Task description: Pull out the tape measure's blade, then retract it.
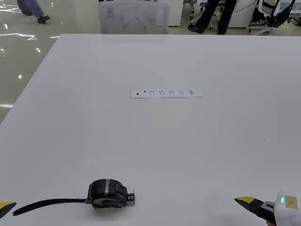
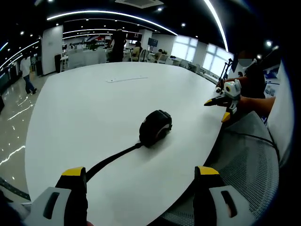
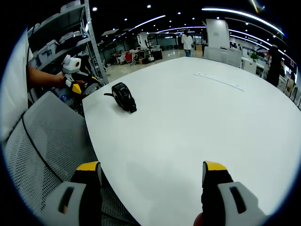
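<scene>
A black tape measure (image 1: 109, 193) lies on the white table (image 1: 188, 141) near its front edge. Its black wrist strap (image 1: 47, 204) trails off to the left, and the blade hook sits at the case mouth on the right. In the left gripper view the tape measure (image 2: 155, 127) is ahead of my open left gripper (image 2: 140, 172), well apart from it. The right gripper view has the tape measure (image 3: 123, 96) far off to the upper left of my open right gripper (image 3: 151, 165). In the head view the left gripper (image 1: 5, 207) is at the bottom left corner and the right gripper (image 1: 256, 205) at the bottom right.
A white power strip (image 1: 165, 93) lies flat at mid-table. A grey chair (image 1: 134, 18) stands at the far edge, with people walking beyond it. A mesh chair seat (image 2: 249, 160) is below the near table edge.
</scene>
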The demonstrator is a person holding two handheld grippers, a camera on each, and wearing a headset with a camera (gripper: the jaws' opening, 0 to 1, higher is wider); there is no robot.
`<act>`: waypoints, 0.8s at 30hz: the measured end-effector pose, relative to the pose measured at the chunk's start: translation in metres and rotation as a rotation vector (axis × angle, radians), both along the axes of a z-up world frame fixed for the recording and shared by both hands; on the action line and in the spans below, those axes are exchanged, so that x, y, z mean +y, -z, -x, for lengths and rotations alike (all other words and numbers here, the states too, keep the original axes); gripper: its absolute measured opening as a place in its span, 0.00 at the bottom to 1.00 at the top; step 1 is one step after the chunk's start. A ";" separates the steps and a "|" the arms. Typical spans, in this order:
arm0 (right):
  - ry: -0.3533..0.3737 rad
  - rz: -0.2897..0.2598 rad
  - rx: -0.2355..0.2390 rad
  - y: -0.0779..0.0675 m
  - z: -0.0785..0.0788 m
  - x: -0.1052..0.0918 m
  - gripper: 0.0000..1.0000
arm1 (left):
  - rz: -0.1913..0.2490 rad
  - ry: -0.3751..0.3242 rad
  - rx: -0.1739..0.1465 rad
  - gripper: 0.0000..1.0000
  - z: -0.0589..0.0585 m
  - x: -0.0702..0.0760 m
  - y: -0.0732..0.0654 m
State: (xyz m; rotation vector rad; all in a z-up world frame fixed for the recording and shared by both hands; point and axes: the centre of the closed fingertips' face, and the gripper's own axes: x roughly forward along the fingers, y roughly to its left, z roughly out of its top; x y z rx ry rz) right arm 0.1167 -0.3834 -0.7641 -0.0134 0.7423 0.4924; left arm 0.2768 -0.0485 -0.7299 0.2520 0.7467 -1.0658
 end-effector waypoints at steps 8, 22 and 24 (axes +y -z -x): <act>-0.003 -0.002 -0.001 0.000 0.001 0.000 0.89 | -0.004 0.001 -0.005 0.91 -0.003 0.001 -0.001; -0.005 -0.004 -0.001 0.001 0.000 0.002 0.90 | -0.010 0.011 -0.008 0.91 -0.002 0.001 -0.001; -0.006 -0.004 -0.002 0.001 0.000 0.002 0.90 | -0.009 0.011 -0.008 0.91 -0.002 0.001 -0.001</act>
